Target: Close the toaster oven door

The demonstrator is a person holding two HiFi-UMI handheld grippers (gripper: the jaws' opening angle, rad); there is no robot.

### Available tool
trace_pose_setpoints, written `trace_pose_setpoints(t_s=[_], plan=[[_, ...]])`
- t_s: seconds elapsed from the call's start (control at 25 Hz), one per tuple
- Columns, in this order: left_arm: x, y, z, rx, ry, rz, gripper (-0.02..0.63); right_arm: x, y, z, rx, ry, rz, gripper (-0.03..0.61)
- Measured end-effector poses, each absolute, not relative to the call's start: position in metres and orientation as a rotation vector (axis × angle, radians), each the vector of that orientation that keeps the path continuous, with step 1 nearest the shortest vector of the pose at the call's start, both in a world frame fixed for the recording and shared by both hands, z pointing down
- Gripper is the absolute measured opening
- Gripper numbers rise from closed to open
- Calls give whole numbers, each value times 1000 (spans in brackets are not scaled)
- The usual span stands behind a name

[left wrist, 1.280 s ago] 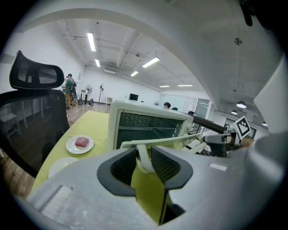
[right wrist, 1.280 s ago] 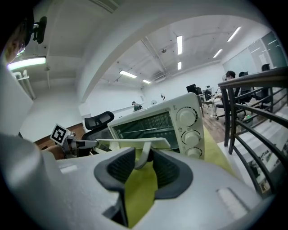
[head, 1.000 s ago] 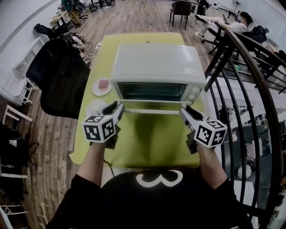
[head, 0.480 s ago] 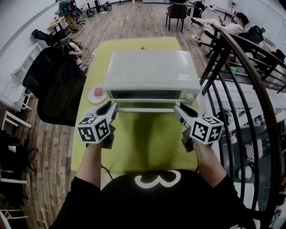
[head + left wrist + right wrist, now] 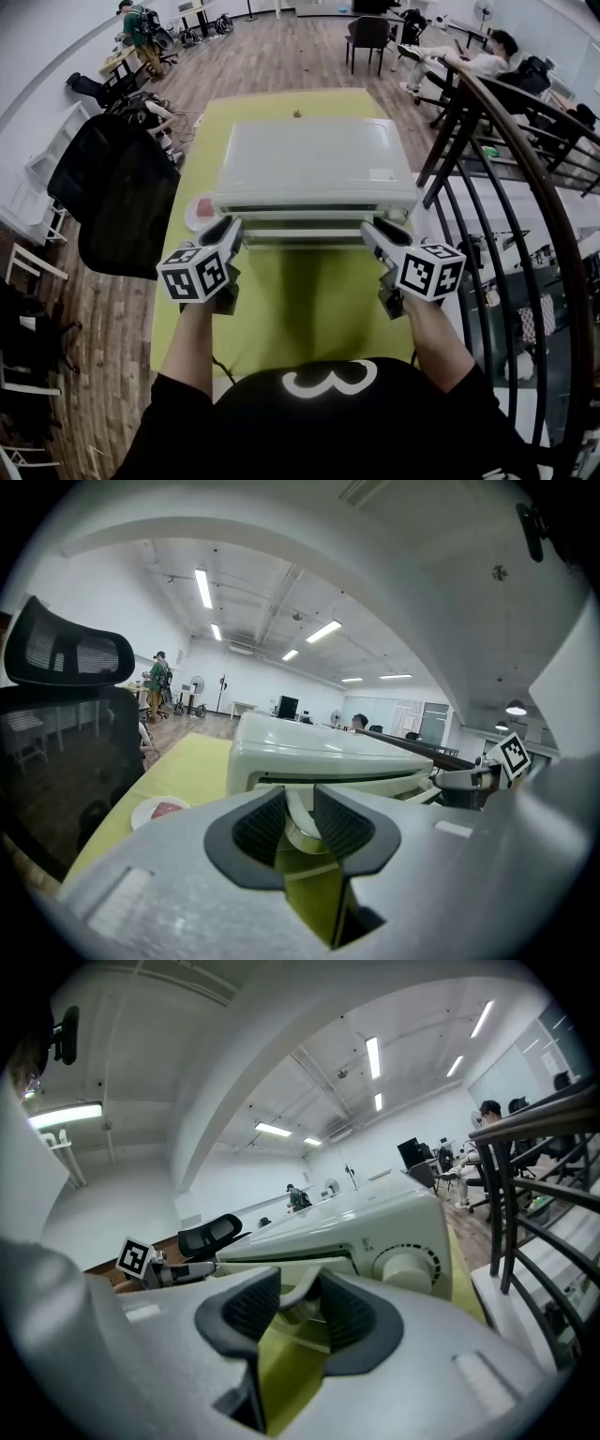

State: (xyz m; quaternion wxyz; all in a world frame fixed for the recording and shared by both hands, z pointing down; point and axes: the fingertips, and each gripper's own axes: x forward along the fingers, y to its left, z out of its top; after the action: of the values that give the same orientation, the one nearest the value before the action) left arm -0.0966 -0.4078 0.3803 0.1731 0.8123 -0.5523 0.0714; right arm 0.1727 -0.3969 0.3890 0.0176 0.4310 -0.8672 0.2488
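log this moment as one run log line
left gripper: clamps door handle, left end | right gripper: clamps door handle, right end | door: almost shut

The toaster oven (image 5: 314, 164) and its door handle (image 5: 300, 234) are finished in pale creamy white. The desk (image 5: 281, 319) is covered in yellow-green. Black-and-white square markers are borne on the cubes of the left claw (image 5: 234, 227) and the right claw (image 5: 371, 231). Both claw bodies are light grey, with dark grey ribbed pads (image 5: 258, 827). A white plate (image 5: 142, 817) carries something reddish. The floor (image 5: 112, 375) is brown wooden planking.
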Motion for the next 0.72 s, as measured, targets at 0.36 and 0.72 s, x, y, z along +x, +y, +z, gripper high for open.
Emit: trace_pose_setpoints(t_s=[0.36,0.72], plan=[[-97,-422,375,2317,-1575,180,106,172,-411,383,1339,-2714,736,138],[-98,-434,373,2345,-1573,187,106,170,-422,380,1315,-2721,705,141]])
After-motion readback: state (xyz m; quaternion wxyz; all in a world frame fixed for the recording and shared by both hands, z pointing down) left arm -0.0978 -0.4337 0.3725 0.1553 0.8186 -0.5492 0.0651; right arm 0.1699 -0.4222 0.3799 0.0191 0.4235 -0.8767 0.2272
